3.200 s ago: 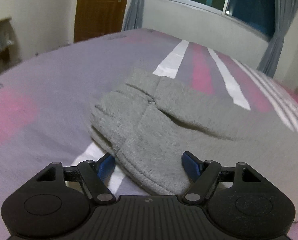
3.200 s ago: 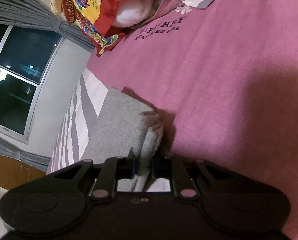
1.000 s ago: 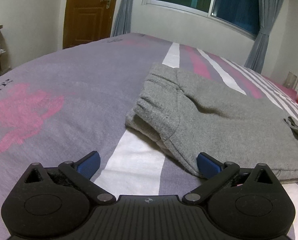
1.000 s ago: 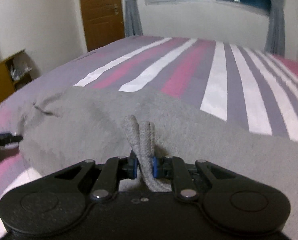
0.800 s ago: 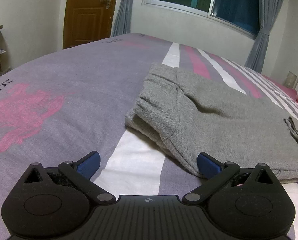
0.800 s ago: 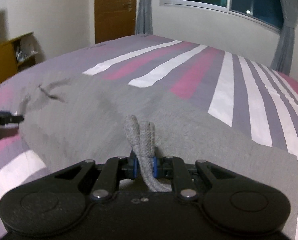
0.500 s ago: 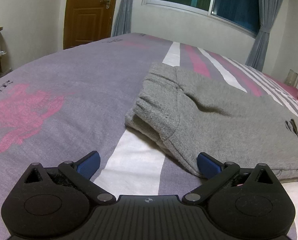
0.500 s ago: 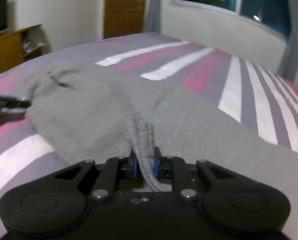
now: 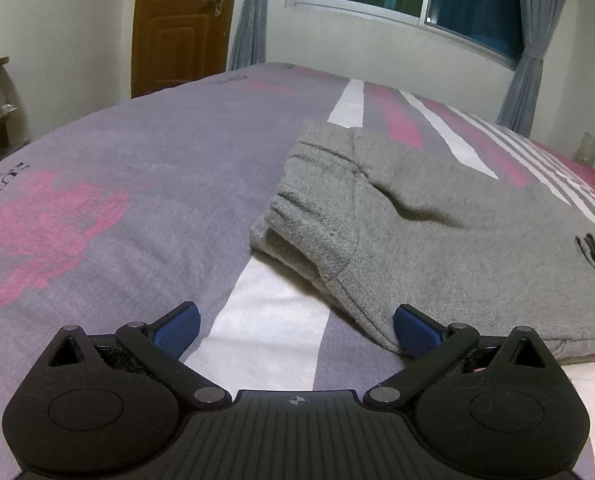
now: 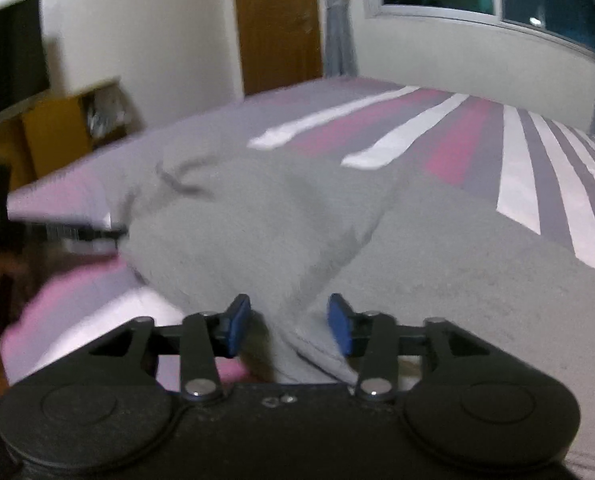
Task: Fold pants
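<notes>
Two handheld grippers worked over a bed covered in a grey, pink and white striped bedspread (image 9: 145, 168), where grey fleece pants (image 9: 437, 240) lay folded in a thick stack to the right of centre. At the left, the left gripper (image 9: 295, 320) hung low over the bedspread with its blue pads spread wide, pinching nothing; its right pad sat just beside the near edge of the stack, and its left pad stood over bare bedspread. Further right, in the blurred right wrist view, the right gripper (image 10: 289, 324) was opening its jaws, and a ridge of the grey cloth lay between the pads, no longer squeezed. By the look of it, the step was letting go of the folded-over layer. Doing it well probably meant spreading the jaws fully before backing straight away, so no pad snagged the fleece and dragged the fold askew, then smoothing any raised ridge flat.
</notes>
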Demonstrator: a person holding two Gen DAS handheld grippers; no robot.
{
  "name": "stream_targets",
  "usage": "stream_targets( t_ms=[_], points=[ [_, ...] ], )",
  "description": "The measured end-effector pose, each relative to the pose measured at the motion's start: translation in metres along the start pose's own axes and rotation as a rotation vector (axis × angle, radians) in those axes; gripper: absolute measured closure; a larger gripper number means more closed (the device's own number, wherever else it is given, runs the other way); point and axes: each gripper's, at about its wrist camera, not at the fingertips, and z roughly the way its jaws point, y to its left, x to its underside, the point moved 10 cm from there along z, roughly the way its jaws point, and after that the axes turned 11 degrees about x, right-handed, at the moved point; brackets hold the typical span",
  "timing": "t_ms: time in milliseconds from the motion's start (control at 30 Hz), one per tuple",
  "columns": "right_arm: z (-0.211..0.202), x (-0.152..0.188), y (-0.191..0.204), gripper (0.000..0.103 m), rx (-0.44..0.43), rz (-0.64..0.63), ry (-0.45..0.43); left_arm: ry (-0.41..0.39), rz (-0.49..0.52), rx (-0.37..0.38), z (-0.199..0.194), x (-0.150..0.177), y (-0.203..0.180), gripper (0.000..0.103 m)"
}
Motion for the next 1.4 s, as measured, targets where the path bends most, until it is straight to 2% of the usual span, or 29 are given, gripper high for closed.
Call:
stream_targets(
  t_ms=[100,133,233,267,300,333,400,500,567,800,1133,1167,1200,1233,1333,1400],
  points=[
    [-0.018,-0.011,-0.022,0.058,0.032,0.078,-0.045,-0.003,0.003,-0.007,-0.001,0.0,-0.001,0.0],
    [-0.026,-0.012,-0.035,0.05,0.058,0.095,-0.054,-0.004,0.004,-0.008,-0.001,0.0,-0.002,0.0],
    [-0.05,-0.007,-0.084,0.037,0.149,0.173,-0.085,-0.005,0.004,-0.008,0.0,0.0,-0.002,0.0],
    [-0.056,-0.003,-0.101,0.034,0.182,0.203,-0.085,-0.005,0.005,-0.008,0.001,0.0,-0.002,0.0],
    [-0.059,0.004,-0.117,0.027,0.216,0.217,-0.069,-0.005,0.005,-0.009,0.001,0.0,-0.002,0.0],
    [-0.056,0.013,-0.131,0.024,0.251,0.216,-0.018,-0.004,0.004,-0.008,0.001,0.0,-0.003,0.0],
    [-0.053,0.032,-0.153,0.024,0.303,0.224,0.076,-0.002,0.004,-0.01,0.001,0.0,-0.003,0.0],
    [-0.063,0.044,-0.172,0.025,0.274,0.309,0.051,0.005,0.003,-0.013,0.001,0.0,-0.004,0.0],
    [-0.066,0.049,-0.179,0.025,0.306,0.308,0.042,0.009,0.003,-0.014,0.002,-0.001,-0.003,0.0],
    [-0.061,0.056,-0.182,0.024,0.293,0.303,0.051,0.008,0.007,-0.018,0.004,-0.003,-0.003,0.0],
    [-0.066,0.064,-0.171,0.018,0.33,0.244,-0.045,0.008,0.004,-0.017,0.004,0.0,-0.003,0.0],
    [-0.071,0.063,-0.17,0.018,0.339,0.241,-0.061,0.009,0.005,-0.018,0.004,0.0,-0.004,0.0],
    [-0.082,0.058,-0.172,0.018,0.365,0.248,-0.123,0.01,0.005,-0.018,0.004,0.0,-0.003,0.0],
    [-0.085,0.054,-0.176,0.017,0.366,0.26,-0.149,0.009,0.004,-0.017,0.004,0.0,-0.003,0.0],
    [-0.08,0.056,-0.181,0.016,0.412,0.253,-0.12,0.008,0.005,-0.018,0.004,0.0,-0.004,0.0],
    [-0.077,0.058,-0.181,0.016,0.365,0.266,-0.11,0.009,0.005,-0.018,0.004,-0.001,-0.003,0.0]
  ],
)
